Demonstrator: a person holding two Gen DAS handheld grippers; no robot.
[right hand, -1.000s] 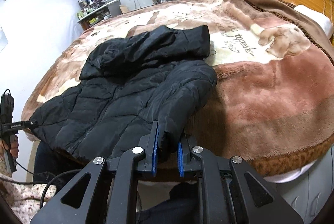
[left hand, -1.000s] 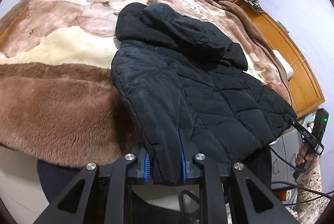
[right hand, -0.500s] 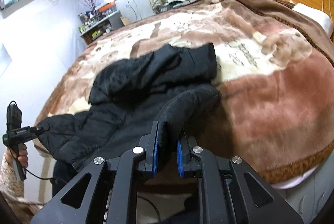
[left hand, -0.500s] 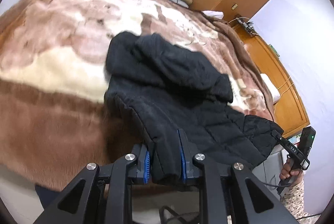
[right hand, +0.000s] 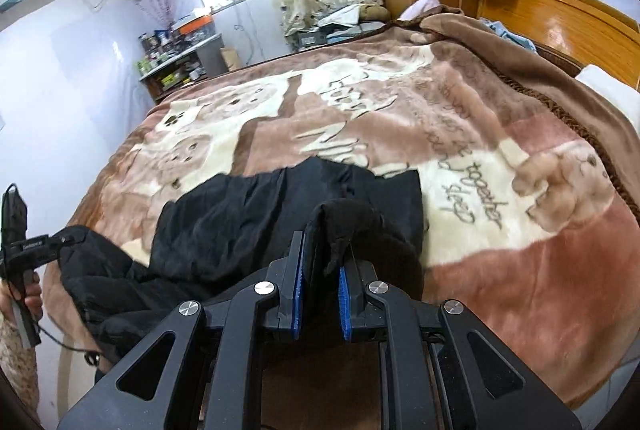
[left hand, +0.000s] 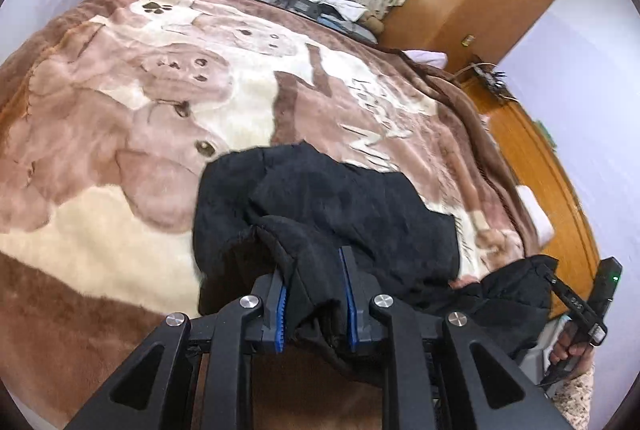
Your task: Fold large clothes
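With the left gripper (left hand: 314, 294) and the right gripper (right hand: 320, 284) each clamped on a near hem corner of the black jacket (left hand: 320, 205) lying on the blanket (left hand: 120, 149), we should carry both corners level to the far collar.

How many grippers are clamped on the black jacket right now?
2. The left gripper grips one bottom corner of the black jacket; the right gripper grips the other, both above the blanket.

Both wrist views close, downward, sharing jacket (left hand: 328, 213).
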